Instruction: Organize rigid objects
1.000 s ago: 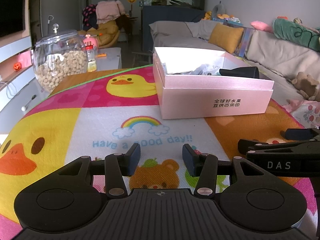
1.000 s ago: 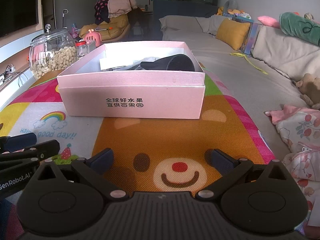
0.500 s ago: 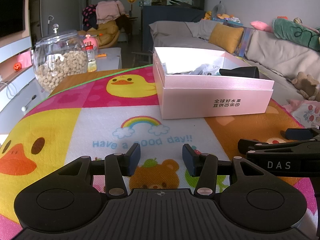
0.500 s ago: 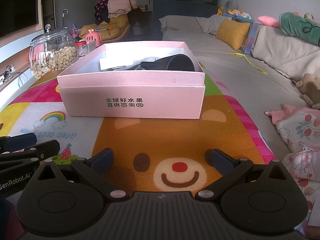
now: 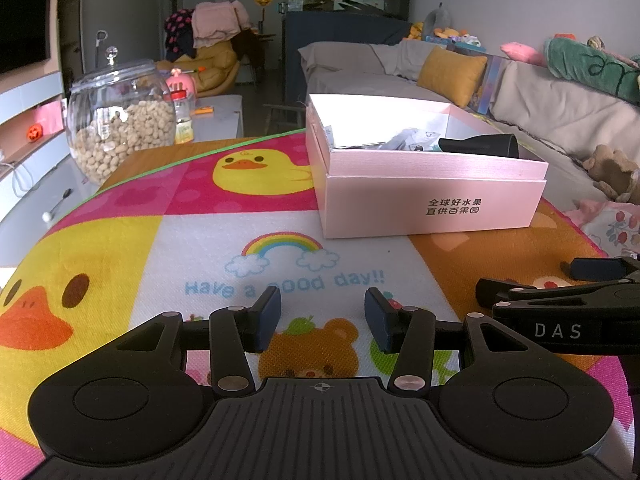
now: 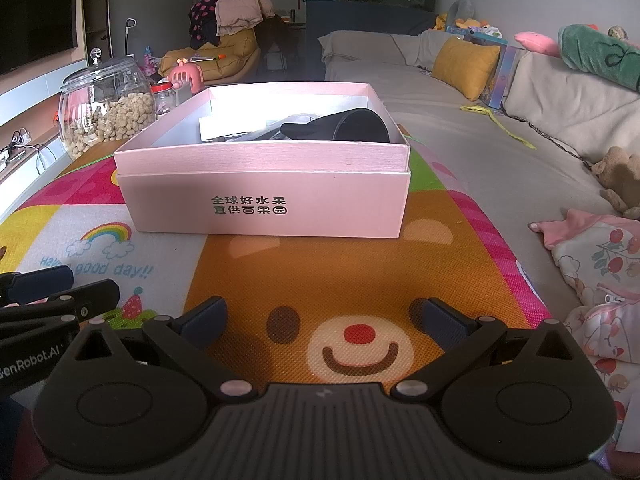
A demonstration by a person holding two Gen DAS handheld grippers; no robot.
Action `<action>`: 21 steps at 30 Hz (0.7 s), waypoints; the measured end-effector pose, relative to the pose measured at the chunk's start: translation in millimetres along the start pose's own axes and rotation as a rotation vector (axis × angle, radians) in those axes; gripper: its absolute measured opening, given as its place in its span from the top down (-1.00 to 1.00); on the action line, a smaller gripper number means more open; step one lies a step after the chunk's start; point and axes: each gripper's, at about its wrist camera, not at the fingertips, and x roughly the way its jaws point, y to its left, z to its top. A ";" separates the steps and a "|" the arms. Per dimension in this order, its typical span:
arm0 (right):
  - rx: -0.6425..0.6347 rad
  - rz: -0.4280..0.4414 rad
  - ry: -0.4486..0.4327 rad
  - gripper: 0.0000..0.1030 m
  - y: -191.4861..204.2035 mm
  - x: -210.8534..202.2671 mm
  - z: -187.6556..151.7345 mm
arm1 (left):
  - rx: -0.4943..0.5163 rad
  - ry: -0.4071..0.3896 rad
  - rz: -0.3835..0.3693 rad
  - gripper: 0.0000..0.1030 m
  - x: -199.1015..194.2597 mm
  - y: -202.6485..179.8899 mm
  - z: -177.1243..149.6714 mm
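Living room: sofa along the right, desk covered by a cartoon play mat. Pink box sits open toward the far right part of the desk; a black funnel-shaped object lies on its side inside, near the box's right wall. Left view alone shows the duck print and the nut jar beyond the desk's far left corner in full; right view alone shows the bear face print and bedding off the right edge. Left hand-held gripper released, jaws partly apart, nothing between. Right hand-held gripper released, jaws wide, empty.
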 end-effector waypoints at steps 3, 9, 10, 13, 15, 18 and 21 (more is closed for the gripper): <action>0.000 0.000 0.000 -1.00 0.0 0.0 0.0 | -0.002 0.000 -0.001 -0.01 0.0 0.3 0.0; 0.000 0.000 0.000 -1.00 0.0 0.1 0.0 | 0.002 0.000 0.001 -0.01 -0.1 -0.5 0.2; 0.000 0.000 0.000 -1.00 -0.1 0.1 0.0 | 0.006 0.000 0.005 -0.01 -0.2 -1.4 0.2; -0.001 0.000 0.000 -1.00 0.1 -0.2 0.1 | 0.013 0.001 0.009 -0.01 -0.3 -2.5 0.3; -0.001 -0.001 0.000 -1.00 0.0 0.1 0.0 | 0.007 0.001 0.004 -0.01 -0.2 -1.1 0.4; -0.001 0.000 0.000 -1.00 0.0 0.1 0.1 | 0.001 0.001 0.000 -0.01 0.2 0.0 0.4; 0.000 0.000 0.000 -1.00 0.2 -0.1 0.1 | 0.001 0.001 0.000 -0.01 0.4 0.0 0.4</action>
